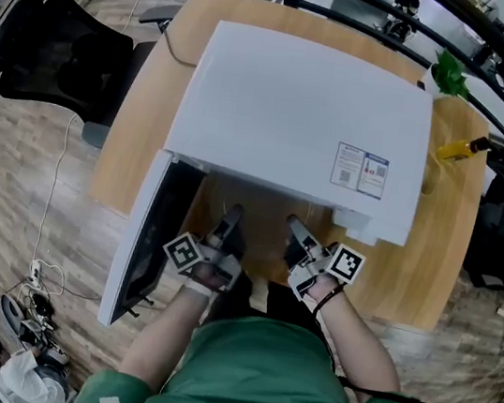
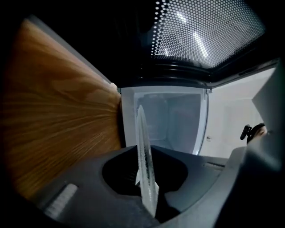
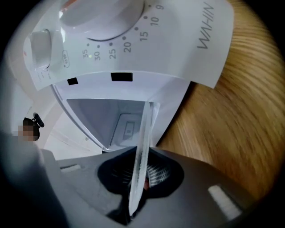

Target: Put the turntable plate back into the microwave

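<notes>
The left hand-held gripper [image 1: 229, 223] and the right hand-held gripper [image 1: 297, 235] each clamp the rim of the clear glass turntable plate [image 2: 145, 162], level before the open white microwave [image 1: 303, 119] on the wooden table [image 1: 432, 262].

**An office-like workroom**

I see a black office chair [image 1: 61, 57] standing on wood-look flooring [image 1: 8, 186], with loose cables [image 1: 51, 202] trailing across it and black railing [image 1: 503, 55] at the far side. The white microwave [image 1: 294, 117] sits on a plain wooden desk-style surface [image 1: 140, 131], beside a small green plant [image 1: 450, 75].
</notes>
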Tool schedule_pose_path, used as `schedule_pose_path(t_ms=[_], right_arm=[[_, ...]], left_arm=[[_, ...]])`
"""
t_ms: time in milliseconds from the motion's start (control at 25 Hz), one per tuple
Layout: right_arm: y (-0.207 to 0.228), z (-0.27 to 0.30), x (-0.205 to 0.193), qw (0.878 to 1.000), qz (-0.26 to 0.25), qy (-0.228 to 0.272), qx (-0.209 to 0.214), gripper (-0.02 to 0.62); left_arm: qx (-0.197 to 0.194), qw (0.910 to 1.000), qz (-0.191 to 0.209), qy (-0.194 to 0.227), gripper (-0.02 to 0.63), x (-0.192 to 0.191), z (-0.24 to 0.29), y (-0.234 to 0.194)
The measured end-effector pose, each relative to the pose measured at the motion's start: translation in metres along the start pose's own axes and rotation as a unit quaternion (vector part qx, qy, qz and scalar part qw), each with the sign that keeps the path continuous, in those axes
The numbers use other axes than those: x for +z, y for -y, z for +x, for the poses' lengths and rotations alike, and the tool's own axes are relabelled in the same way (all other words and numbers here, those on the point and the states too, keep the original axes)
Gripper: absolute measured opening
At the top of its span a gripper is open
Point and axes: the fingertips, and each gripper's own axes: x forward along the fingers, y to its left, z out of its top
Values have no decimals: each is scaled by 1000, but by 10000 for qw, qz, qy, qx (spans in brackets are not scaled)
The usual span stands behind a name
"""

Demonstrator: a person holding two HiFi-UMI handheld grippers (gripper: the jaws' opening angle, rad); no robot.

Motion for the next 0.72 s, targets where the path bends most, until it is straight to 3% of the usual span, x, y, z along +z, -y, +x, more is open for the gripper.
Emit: schedule_pose_path(t_ms=[200, 480, 720], right_arm=[[-1, 3, 0, 10000, 52, 57, -15, 37], [6, 7, 7, 9995, -23, 228, -225, 41], [2, 14, 5, 9995, -23, 223, -225, 97]], left_arm=[[48, 10000, -4, -8, 37, 3, 2, 0], [230, 9990, -194, 337, 34, 9, 8, -3], [284, 9978, -326, 494, 35, 14, 14, -9]])
